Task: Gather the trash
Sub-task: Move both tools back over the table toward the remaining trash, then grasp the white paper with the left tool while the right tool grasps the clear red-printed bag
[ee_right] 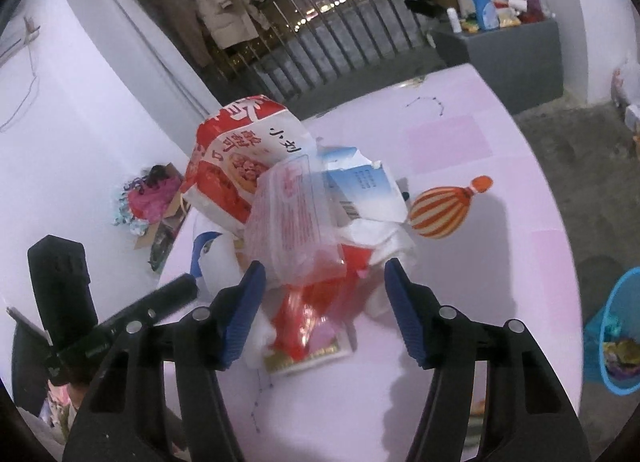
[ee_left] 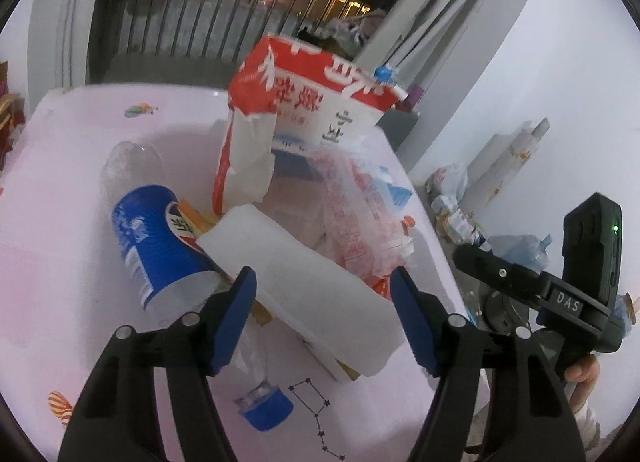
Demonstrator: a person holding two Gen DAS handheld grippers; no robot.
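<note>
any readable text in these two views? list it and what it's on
"DAS": label on the right gripper, seen from the left wrist.
"小刘": red-and-white snack bag; its large red characters are cut off or distorted, not readable.
Blue bottle label: partial characters, unreadable.
Clear plastic bag red print and blue-white carton print: too small.

Trash heaped together on the pink surface (ee_left: 60, 222) — a torn red-and-white carton (ee_left: 304, 102) upright, a blue-labelled bottle (ee_left: 160, 254) lying flat, a white foam block (ee_left: 304, 286), clear printed wrappers (ee_left: 356, 198).
</note>
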